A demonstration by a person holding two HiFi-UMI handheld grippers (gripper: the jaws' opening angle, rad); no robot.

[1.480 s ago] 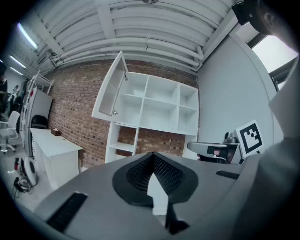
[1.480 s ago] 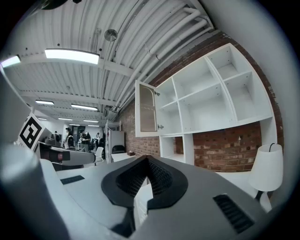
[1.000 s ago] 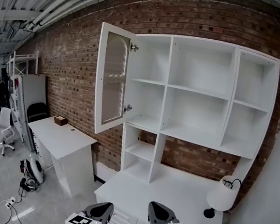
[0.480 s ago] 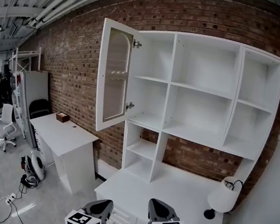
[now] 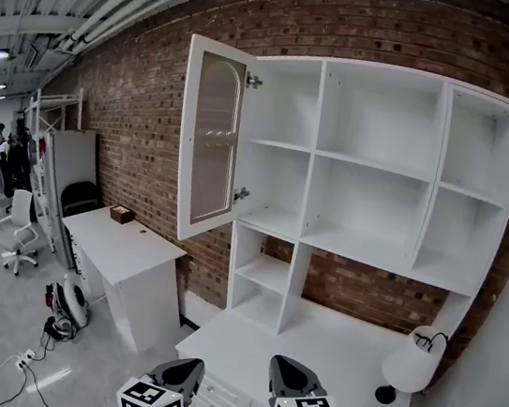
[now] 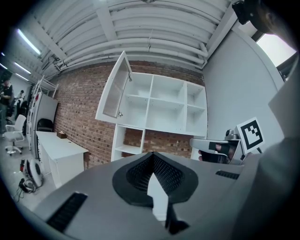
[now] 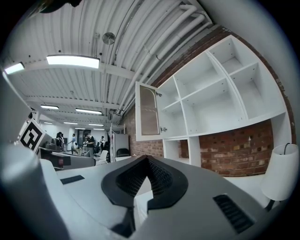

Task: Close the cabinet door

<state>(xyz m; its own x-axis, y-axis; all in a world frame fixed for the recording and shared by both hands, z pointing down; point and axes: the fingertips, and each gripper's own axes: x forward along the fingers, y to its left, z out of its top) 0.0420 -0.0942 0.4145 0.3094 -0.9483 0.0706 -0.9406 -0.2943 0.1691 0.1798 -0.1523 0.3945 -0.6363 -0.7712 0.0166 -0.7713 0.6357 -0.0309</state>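
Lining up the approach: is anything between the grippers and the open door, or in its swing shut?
Nothing visible. The cabinet door stands open at the unit's left. The compartment behind it looks empty, with nothing past its front edge. The left gripper and right gripper sit low over the desk, with open air up to the door.

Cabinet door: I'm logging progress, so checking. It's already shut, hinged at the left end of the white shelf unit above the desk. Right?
Not quite. The door stands wide open, not shut, as the head view shows. It is hinged at the left end of the white shelf unit above the desk.
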